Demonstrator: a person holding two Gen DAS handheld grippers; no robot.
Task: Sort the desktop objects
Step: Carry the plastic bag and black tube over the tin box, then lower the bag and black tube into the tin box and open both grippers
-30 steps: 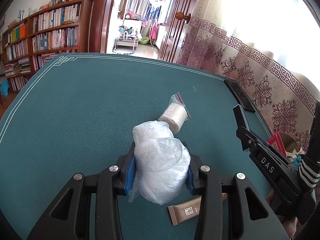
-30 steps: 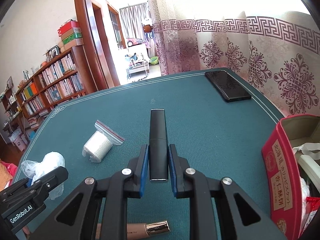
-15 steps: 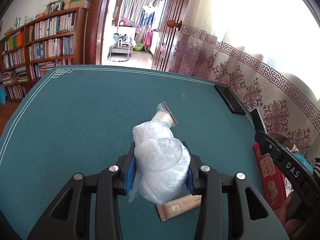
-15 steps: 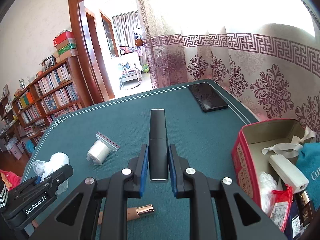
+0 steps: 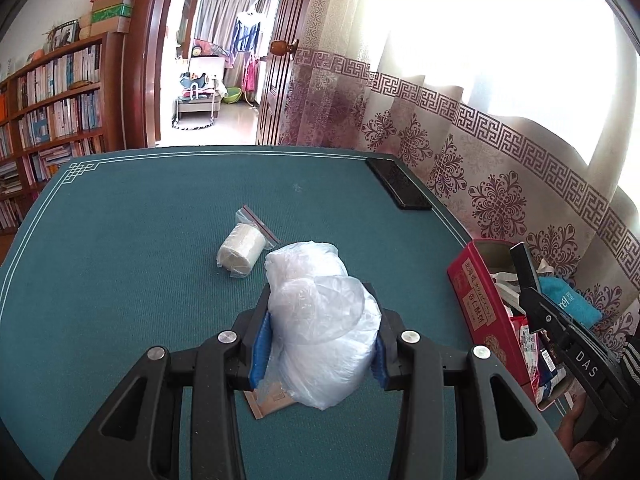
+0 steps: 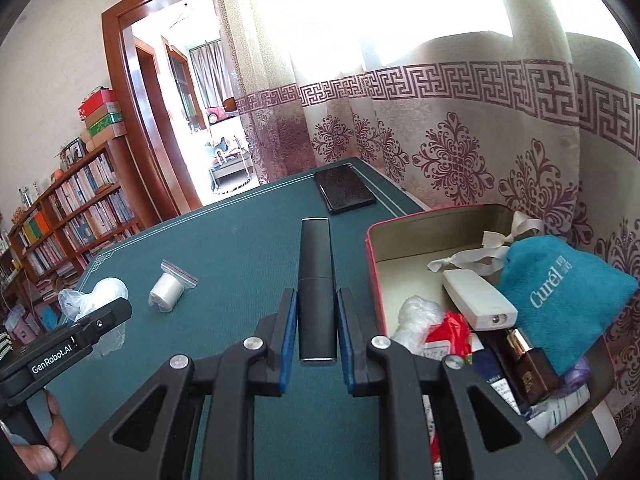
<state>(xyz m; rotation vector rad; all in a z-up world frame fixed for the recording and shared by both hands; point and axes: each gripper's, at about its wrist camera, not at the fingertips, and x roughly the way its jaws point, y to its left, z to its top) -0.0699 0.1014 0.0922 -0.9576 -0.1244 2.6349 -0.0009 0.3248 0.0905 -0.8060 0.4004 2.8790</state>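
Left gripper (image 5: 318, 354): jaws pinch the crumpled plastic bag (image 5: 320, 320), lower centre, above the tabletop (image 5: 140, 260).
Right gripper (image 6: 314, 334): jaws clamp the black stick (image 6: 315, 280), centre.
Red tin (image 6: 374, 280): right, crowded.
Technique: carry each over the rim, then release into a gap.

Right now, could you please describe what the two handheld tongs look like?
Both tongs, left and right, are matte black plastic with ribbed, skeletal arms, silver pivot screws and blue pads. White lettering reads "GenRobot.AI" on the left body and "DAS" on the right. A black-and-white striped cuff shows at the right wrist.
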